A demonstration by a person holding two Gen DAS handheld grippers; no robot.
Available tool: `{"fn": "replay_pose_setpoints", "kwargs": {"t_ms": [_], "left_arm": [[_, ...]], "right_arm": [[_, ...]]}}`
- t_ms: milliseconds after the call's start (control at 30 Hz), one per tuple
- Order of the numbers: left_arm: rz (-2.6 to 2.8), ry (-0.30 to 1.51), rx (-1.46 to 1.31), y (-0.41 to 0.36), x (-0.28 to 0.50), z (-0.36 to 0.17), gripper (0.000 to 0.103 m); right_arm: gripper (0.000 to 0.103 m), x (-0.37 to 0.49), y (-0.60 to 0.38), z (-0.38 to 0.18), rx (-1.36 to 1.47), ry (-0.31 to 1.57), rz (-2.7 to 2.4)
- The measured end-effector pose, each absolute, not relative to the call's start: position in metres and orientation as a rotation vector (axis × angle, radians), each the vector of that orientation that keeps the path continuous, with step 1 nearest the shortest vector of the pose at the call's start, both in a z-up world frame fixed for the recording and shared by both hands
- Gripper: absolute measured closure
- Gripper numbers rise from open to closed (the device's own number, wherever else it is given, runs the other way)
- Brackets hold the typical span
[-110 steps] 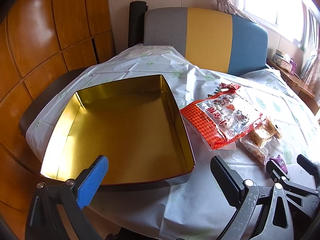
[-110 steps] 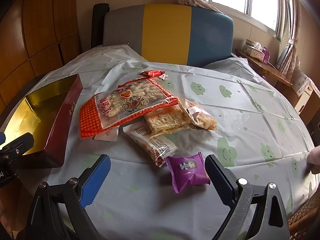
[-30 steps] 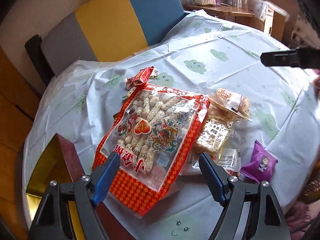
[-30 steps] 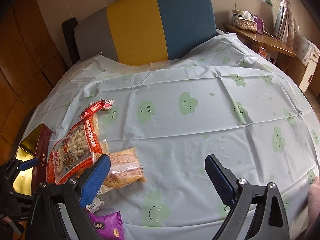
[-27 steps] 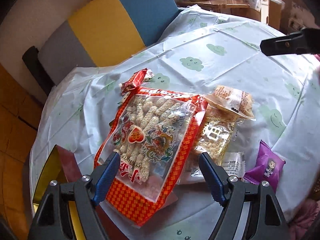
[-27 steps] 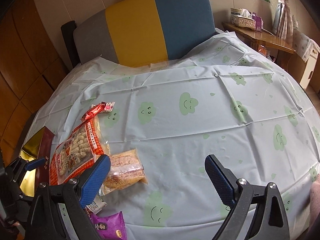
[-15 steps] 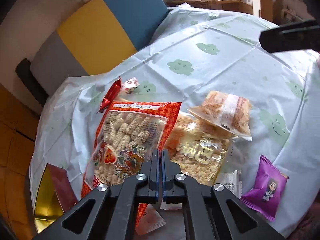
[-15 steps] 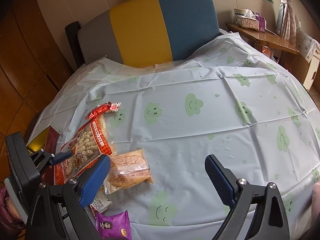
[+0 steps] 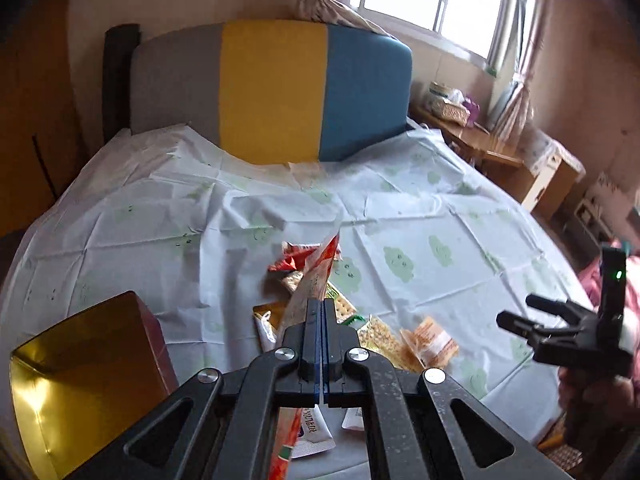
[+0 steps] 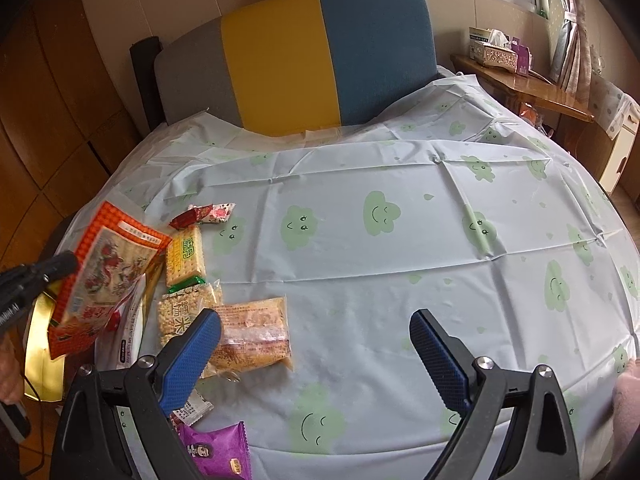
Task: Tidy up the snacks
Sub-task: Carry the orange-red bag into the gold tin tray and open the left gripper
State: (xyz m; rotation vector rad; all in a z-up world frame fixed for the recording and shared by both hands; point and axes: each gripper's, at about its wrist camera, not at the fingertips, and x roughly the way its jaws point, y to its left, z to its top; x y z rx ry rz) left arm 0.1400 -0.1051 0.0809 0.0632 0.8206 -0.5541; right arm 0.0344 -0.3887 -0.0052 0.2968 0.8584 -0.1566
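Above the worktop (image 10: 400, 240), the left gripper (image 9: 321, 320) is pinching an orange-checkered snack bag (image 10: 106, 272) edge-on, while the right gripper's (image 10: 316, 344) jaws are gaping.

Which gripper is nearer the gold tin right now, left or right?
Left. The left gripper, shut on the big orange snack bag, hangs just beside the gold tin. The right gripper is open across the snack pile, farther from it.

Behind your table w/ cloud-print cloth (image 10: 400, 240): grey/yellow/blue headboard (image 10: 296, 60), tissue box (image 10: 498, 52) on wooden side shelf (image 10: 540, 92).
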Motion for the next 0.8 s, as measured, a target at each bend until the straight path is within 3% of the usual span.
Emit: {"fn": "replay_pose_setpoints", "kwargs": {"t_ms": [400,600,800], "left_arm": [[-0.302,0.713,-0.072,0.016,0.135,0.13,0.103],[-0.077,0.811,-0.156,0.085,0.141,0.092,0.102],[-0.043,0.876,-0.152,0.091,0.123,0.052,0.102]], "right_arm": [[0.006,0.033,-0.394,-0.009,0.291,0.868,-0.204],[0.006,0.032,-0.392,-0.01,0.275,0.877,-0.214],[0.006,0.033,-0.391,-0.014,0.261,0.892,-0.23]]}}
